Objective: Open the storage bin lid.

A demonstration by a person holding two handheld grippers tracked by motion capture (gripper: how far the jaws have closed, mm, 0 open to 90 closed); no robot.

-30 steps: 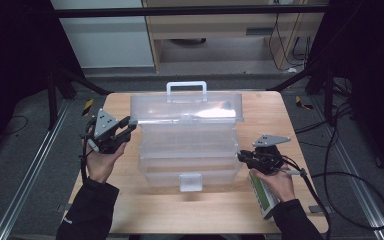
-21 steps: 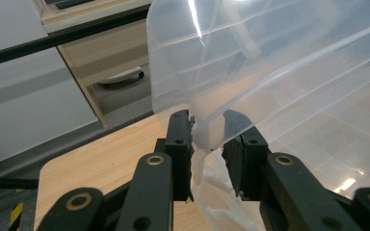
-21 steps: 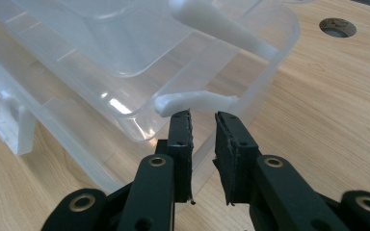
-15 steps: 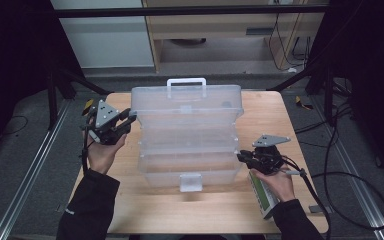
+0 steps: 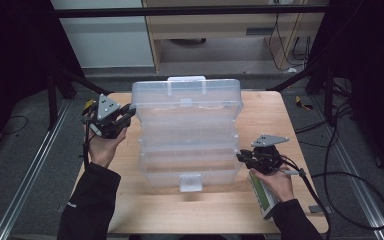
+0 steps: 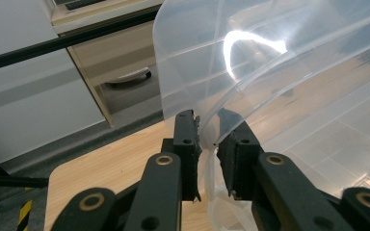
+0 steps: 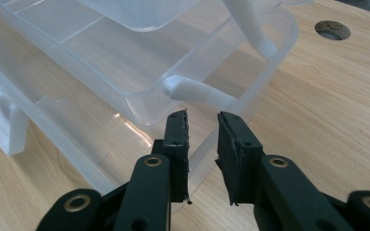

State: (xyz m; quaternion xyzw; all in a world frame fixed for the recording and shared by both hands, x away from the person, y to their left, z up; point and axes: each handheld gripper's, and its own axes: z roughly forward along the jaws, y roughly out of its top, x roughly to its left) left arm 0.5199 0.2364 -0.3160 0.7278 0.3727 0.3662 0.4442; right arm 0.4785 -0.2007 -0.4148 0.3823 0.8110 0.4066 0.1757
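Left claw (image 5: 125, 114) at the clear tiered box (image 5: 190, 135) lid's left corner on desk (image 5: 265, 120), right claw (image 5: 244, 158) beside the base. Left view: jaws closing on thin lid edge (image 6: 207, 130), flexy, slick. Right view: jaws just opened, released, rim (image 7: 197, 154) between; light, stiff there.

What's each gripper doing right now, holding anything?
Left gripper: fingers just been closing around the edge of the clear plastic tiered storage box's lid.
Right gripper: open, holding nothing, at the box's lower tray.
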